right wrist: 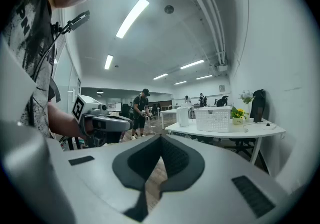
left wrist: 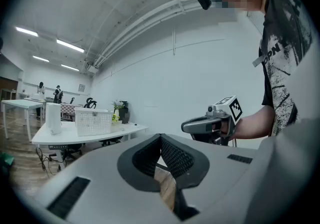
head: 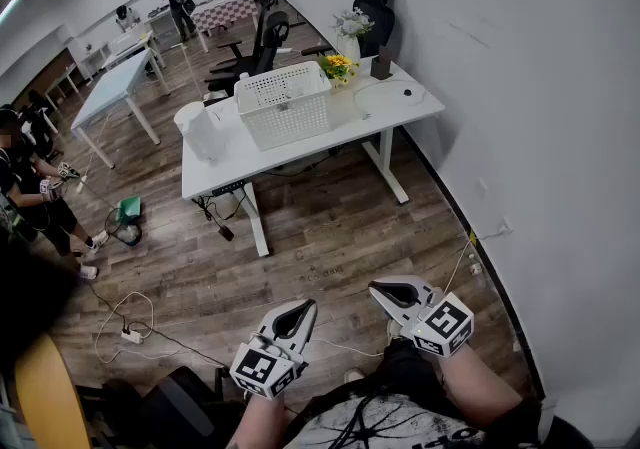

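Hovering closed and empty, left tongs [head: 301, 308] and right tongs [head: 384, 289] face desk [head: 392, 109] with basket [head: 286, 105].

Matt grey plastic left gripper [head: 297, 311] and right gripper [head: 393, 291], ribbed black jaws, wood-grain floor [head: 320, 247], white perforated plastic basket [head: 287, 107]

Pale grey left tongs [head: 298, 311] and right tongs [head: 398, 291], black-padded, each carry a cube of black-and-white square markers. At twelve o'clock a white tabletop [head: 400, 115] bears a white lattice basket [head: 285, 105] and yellow flowers [head: 338, 64]. The floor [head: 320, 247] is brown wood plank; the wall [head: 560, 87] plain white.
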### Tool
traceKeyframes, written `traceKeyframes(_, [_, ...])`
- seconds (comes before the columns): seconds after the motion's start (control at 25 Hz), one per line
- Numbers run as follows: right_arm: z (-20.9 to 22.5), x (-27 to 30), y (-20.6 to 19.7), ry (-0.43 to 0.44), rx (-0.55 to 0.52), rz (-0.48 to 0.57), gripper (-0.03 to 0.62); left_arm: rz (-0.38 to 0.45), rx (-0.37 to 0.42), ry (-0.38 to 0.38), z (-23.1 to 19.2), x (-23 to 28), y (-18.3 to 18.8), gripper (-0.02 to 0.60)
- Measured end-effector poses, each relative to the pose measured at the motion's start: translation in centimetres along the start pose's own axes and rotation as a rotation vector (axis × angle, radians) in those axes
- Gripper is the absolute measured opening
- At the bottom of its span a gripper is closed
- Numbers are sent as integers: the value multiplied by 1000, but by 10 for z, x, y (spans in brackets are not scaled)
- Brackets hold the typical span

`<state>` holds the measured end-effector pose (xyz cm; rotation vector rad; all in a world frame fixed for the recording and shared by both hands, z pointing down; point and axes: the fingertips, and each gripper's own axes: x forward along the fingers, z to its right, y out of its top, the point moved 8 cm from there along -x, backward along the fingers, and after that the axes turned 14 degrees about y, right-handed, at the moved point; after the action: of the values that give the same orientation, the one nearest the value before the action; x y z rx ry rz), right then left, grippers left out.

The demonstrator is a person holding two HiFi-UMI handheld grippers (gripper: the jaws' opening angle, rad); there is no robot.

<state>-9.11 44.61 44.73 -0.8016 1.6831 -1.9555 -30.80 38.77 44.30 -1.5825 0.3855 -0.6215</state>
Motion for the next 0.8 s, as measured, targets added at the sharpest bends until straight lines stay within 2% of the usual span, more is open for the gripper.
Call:
traceKeyframes(0.16, [-3, 0, -1, 7, 18, 11, 21, -9, -14, 3, 1, -8, -14, 11])
traceKeyframes(0.8, [0, 7, 1, 13, 32, 44, 23, -2, 0, -9, -2, -7, -13, 11])
